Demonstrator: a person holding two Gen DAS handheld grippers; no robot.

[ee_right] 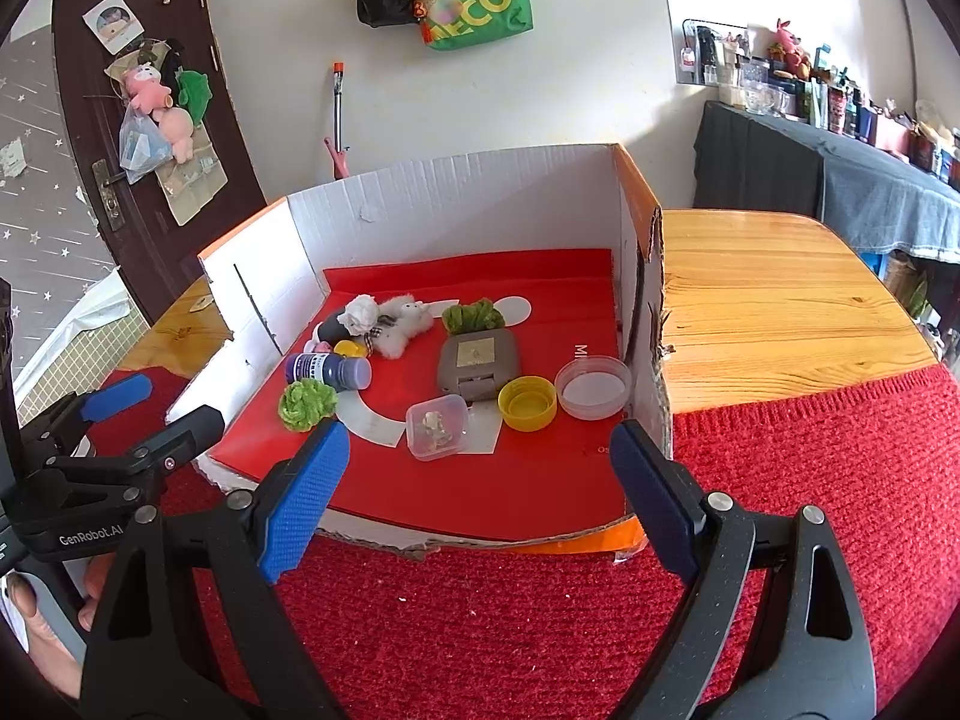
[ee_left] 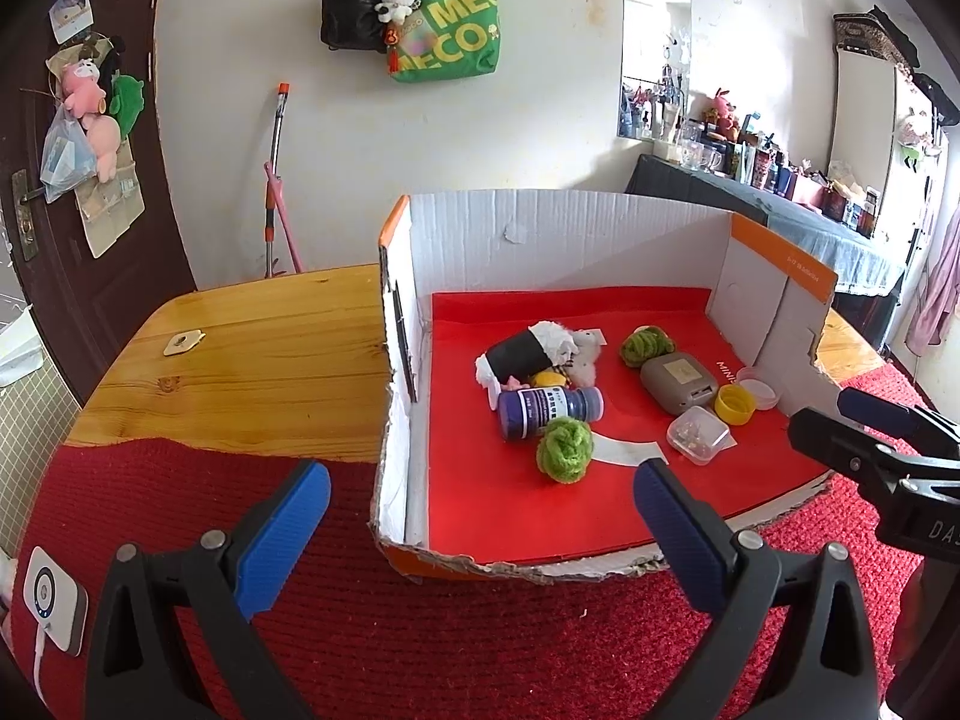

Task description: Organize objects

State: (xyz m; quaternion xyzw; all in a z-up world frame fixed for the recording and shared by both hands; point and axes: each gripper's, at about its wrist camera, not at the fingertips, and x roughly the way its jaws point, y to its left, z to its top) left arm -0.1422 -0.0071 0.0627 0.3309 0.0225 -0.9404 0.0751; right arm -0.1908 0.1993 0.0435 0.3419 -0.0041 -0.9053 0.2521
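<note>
A cut-down cardboard box (ee_left: 558,228) with white corrugated walls, orange edges and a glossy red floor is set on a wooden table (ee_left: 264,354), its torn front edge resting on a red knitted cloth (ee_left: 456,648). All the small things are gathered inside the box: a purple bottle (ee_left: 549,411) lying on its side, a fuzzy green ball (ee_left: 564,450) just in front of it, a second green ball (ee_left: 647,345) farther back, a grey rounded case (ee_left: 678,381), a clear lidded tub (ee_left: 698,435), a yellow cap (ee_left: 733,405) and a shallow clear lid (ee_left: 759,393) near the right wall, and a black-and-white plush (ee_left: 528,354) touching a white fluffy toy (ee_left: 585,357). The left gripper (ee_left: 480,492) is held with its blue ribbed pads wide apart and nothing between them, before the box's front left corner; the left wall stands between it and the bare table. The right gripper (ee_right: 480,456) is likewise spread and unloaded, in front of the box's open side, with the tub and the nearer ball closest to it. From the left wrist a small wooden tag (ee_left: 183,342) on the table and a white device (ee_left: 51,600) on the cloth are seen, both hidden from the right wrist by the box; the right wrist shows the bare table on the box's right and a thumb (ee_right: 27,606) of the left hand. Bags (ee_left: 444,18) hang on the wall behind, plush toys (ee_left: 90,102) on a dark door, and a cluttered shelf (ee_left: 780,180) runs along the right.
</note>
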